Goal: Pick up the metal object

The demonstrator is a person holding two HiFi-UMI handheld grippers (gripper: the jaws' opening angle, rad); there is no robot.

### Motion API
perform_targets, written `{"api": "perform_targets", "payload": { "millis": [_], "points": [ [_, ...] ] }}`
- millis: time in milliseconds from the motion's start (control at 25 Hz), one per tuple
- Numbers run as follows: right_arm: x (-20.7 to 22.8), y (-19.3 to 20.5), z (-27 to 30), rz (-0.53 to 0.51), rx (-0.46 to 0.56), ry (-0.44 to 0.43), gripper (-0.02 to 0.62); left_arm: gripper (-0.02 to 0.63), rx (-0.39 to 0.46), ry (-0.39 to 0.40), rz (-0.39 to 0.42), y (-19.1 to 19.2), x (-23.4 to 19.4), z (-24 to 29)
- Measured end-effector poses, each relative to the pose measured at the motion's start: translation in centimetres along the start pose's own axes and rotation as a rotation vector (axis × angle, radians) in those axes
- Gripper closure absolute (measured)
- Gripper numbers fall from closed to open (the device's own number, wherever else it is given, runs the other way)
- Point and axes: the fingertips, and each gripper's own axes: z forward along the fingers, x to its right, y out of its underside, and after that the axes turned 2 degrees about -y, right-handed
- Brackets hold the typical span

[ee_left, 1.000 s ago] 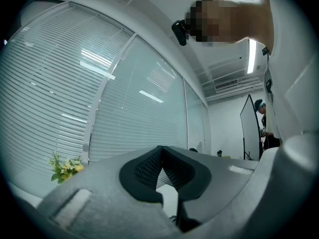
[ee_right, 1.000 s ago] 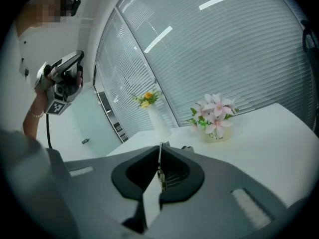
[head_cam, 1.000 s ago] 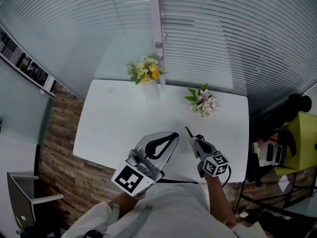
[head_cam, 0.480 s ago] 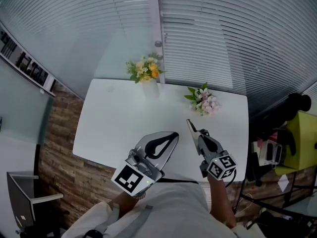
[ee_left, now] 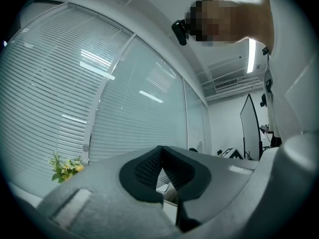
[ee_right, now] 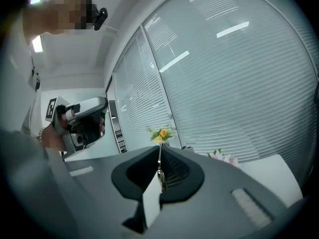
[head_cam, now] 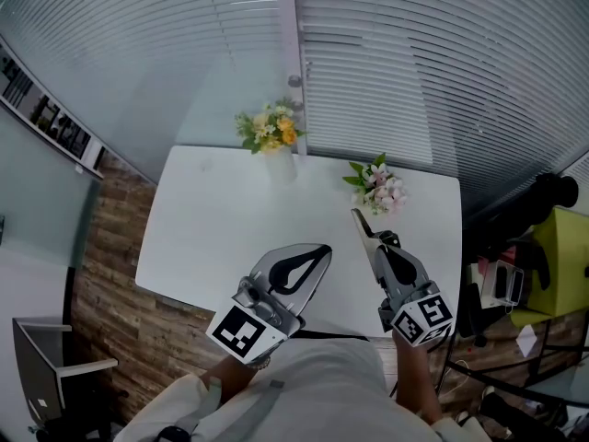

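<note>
1 white rectangular table [head_cam: 221, 238]. 2 flower bunches: 1 yellow-and-white bunch [head_cam: 269, 133], 1 pink-and-white bunch [head_cam: 379, 190]. 2 grey two-jaw grippers: left gripper [head_cam: 322, 249], right gripper [head_cam: 375, 240]. 1 thin metal object [head_cam: 359, 221]. 2 white slatted blind panels [head_cam: 386, 63].

No words, numbers or brand names can be read. In the head view, the left cube [head_cam: 241, 331] on the left gripper [head_cam: 322, 250], at seven o'clock, and the right cube [head_cam: 423, 319] on the right gripper [head_cam: 375, 240], at five o'clock, bear only black-and-white square patterns. The dark prints on the wall strip [head_cam: 51, 118] at ten o'clock are too small to read.

Cool, even indoor light; fisheye edges bend, gripper views vignette darkly.
</note>
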Motion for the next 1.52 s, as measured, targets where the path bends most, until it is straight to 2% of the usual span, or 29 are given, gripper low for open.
{"api": "perform_targets", "payload": {
  "millis": [680,1080,1520],
  "points": [
    [-3.8,-8.5,-2.3,-0.182,0.088,0.002,0.581,0.604,0.003,0.003,0.008,-0.3,0.0,0.2],
    [-4.8,-11.1,-3.2,-0.266,0.109,0.023,0.581,0.604,0.003,-0.002,0.004,-0.3,-0.3,0.4],
    [-5.2,-12.3,-3.7,-0.302,0.125,0.026,0.581,0.604,0.003,-0.004,0.003,-0.2,-0.4,0.6]
  ]
}}
